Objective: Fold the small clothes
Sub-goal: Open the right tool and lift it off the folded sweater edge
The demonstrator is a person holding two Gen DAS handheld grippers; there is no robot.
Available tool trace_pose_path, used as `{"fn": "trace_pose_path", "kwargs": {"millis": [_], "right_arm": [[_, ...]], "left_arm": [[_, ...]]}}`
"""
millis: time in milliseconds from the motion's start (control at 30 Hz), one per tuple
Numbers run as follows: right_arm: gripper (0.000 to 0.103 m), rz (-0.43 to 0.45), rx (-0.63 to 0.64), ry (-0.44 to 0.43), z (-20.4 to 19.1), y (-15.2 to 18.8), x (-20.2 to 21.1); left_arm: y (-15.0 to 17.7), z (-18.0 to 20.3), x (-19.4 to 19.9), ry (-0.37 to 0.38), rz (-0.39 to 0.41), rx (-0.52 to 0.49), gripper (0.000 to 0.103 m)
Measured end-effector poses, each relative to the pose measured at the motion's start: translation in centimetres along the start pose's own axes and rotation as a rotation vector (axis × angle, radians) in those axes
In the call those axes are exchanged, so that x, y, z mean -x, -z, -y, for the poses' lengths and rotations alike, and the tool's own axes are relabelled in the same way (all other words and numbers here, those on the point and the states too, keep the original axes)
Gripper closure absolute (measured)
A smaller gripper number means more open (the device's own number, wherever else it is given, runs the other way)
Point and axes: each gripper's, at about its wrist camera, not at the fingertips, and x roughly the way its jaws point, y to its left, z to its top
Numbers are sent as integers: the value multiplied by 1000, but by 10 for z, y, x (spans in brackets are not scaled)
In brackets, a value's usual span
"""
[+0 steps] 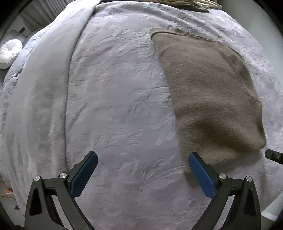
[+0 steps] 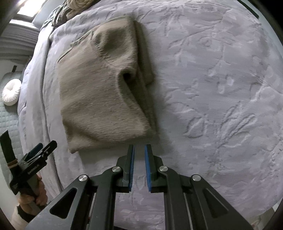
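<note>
A brown fuzzy garment lies folded on the lilac bedspread. In the right wrist view the garment shows a doubled edge along its right side and a small pucker. My left gripper is wide open and empty, just near of the garment's near left corner; its right finger overlaps the garment's edge. My right gripper has its jaws a narrow gap apart and holds nothing, just short of the garment's near right corner. The left gripper also shows in the right wrist view.
A pile of other clothes sits at the far end of the bed. A folded-back blanket band runs along the bed's left side. A white round cushion lies on a grey quilted surface beyond the bed's left edge.
</note>
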Motion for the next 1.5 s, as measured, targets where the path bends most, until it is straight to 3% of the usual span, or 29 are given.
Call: {"fn": "trace_pose_path", "kwargs": {"millis": [67,100,200,400,600,800,1033,1267,1500], "right_arm": [[89,-2,6,-1,-4,-1,-1],[83,-3,10,-2,-6,-1,-2],[46,7,21,6,-9,-3,-1],[45,9,40,7,-15,-8,-3],[24,36,66,7,-17,-15,-1],[23,54,84,12,-15,-26,3],[23,73,95,26,-9,-47,10],[23,83,96,32,-2,-72,12],[23,68,59,-16,14,-89,4]], "left_arm": [[-1,-1,2,4,-2,6,0],[-1,-2,2,10,-2,7,0],[-4,-2,1,12,1,7,0],[-6,-3,-2,18,-17,28,0],[-12,-2,-7,0,-16,34,0],[-17,0,-8,5,-17,38,0],[-30,1,-14,-39,-23,57,0],[-42,1,-21,10,-36,57,0],[-63,-7,-26,76,-19,77,0]]}}
